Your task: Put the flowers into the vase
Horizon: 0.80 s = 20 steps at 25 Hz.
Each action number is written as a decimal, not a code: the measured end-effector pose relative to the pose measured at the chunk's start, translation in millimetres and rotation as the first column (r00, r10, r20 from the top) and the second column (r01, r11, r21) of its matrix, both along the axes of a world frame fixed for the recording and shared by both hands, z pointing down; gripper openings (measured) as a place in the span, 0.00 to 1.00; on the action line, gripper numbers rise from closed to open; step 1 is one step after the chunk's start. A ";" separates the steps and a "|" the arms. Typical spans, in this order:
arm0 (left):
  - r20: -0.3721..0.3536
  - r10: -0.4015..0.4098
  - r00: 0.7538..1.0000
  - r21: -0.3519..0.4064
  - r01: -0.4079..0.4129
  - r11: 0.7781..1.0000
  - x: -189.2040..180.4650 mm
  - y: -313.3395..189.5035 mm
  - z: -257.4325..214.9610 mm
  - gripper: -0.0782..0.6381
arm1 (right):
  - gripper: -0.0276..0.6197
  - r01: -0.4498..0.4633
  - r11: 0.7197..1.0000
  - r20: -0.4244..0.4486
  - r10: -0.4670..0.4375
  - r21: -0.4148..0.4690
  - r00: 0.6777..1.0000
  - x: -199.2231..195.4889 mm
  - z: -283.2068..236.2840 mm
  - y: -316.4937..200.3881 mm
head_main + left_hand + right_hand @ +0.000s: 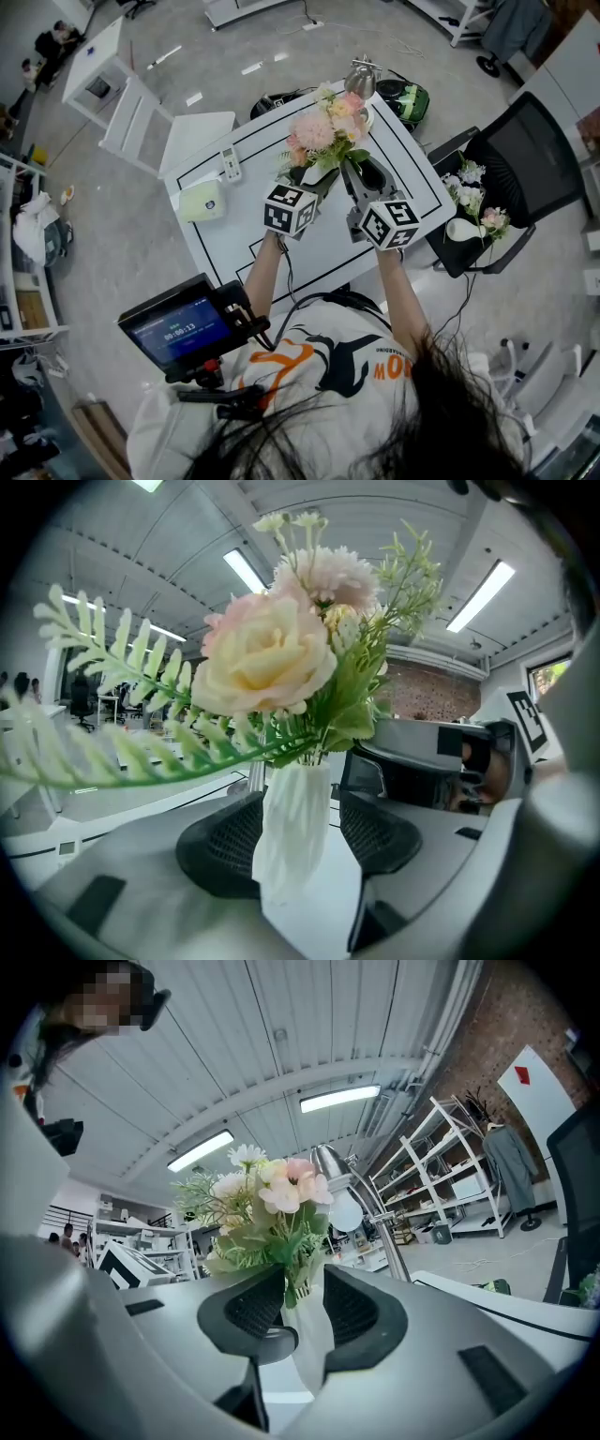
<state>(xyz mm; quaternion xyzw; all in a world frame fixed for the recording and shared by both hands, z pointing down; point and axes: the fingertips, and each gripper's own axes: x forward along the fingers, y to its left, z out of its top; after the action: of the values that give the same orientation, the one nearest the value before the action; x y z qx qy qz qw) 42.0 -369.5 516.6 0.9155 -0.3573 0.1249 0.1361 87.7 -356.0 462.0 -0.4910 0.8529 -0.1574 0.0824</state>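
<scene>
Right gripper (302, 1309): fingers closed on the white vase (292, 827), with the flowers (272, 658) standing in it above them. Left gripper (300, 841): fingers spread wide either side of the vase, not pinching it.

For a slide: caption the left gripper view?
White vase of pink and cream flowers between the left gripper's open jaws.

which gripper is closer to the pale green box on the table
Left. The left gripper is just right of the pale green box in the head view; the right gripper is farther right, on the other side of the white vase.
</scene>
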 end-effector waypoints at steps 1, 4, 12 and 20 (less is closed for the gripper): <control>-0.003 -0.002 1.000 -0.003 0.002 1.000 -0.4 0.1 0.9 0.45 | 0.23 -0.003 1.000 0.006 0.003 -0.001 1.000 1.4 0.2 -0.1; -0.003 -0.005 1.000 -0.009 0.005 1.000 -1.8 2.0 2.8 0.45 | 0.23 -0.015 1.000 0.012 0.015 -0.006 1.000 6.1 1.4 0.9; -0.031 -0.016 0.999 -0.041 0.015 0.999 -15.9 18.7 6.5 0.45 | 0.23 -0.049 0.998 0.037 0.051 -0.043 0.998 10.1 14.5 19.3; -0.081 -0.015 0.997 -0.059 0.011 0.998 -31.6 47.8 9.5 0.45 | 0.23 -0.056 0.996 0.019 0.058 -0.066 0.998 -2.8 26.2 42.6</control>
<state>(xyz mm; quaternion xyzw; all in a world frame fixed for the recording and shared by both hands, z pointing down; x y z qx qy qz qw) 10.4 -321.8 526.1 0.9132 -0.3536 0.0969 0.1779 84.9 -313.4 488.2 -0.5160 0.8319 -0.1882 0.0797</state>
